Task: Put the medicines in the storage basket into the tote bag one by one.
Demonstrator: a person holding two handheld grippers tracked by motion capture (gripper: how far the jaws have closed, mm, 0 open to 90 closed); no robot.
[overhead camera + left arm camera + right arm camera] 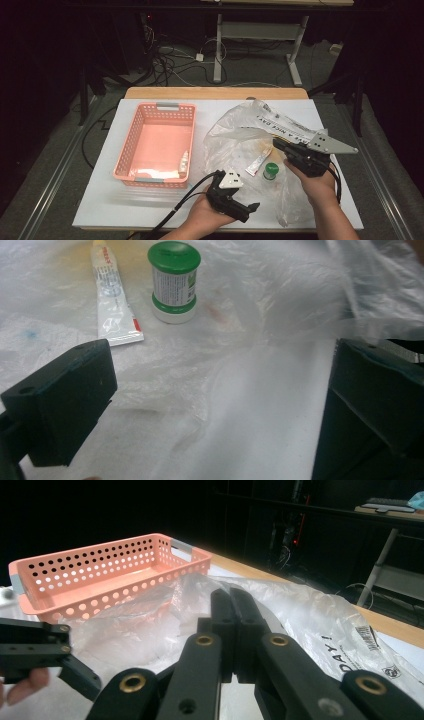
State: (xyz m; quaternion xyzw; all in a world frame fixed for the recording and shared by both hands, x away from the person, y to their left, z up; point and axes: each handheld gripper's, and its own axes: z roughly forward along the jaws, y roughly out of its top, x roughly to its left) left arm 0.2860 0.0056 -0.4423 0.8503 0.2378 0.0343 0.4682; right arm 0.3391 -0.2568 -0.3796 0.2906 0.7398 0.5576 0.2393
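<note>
Things counted: one basket (131, 137), one bag (230, 135), one tube (113, 300), one jar (173, 282).

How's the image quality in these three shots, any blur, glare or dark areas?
High view: the white table is brightly lit, the surroundings near black, detail soft. Left gripper view: the plastic bag is washed out and hazy; the green-capped bottle is fairly sharp. Right gripper view: black background, near jaws soft, the pink basket clear.

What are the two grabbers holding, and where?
The right gripper is shut on the clear bag, pinching a fold at its top. The left gripper is open and holds nothing.
</note>
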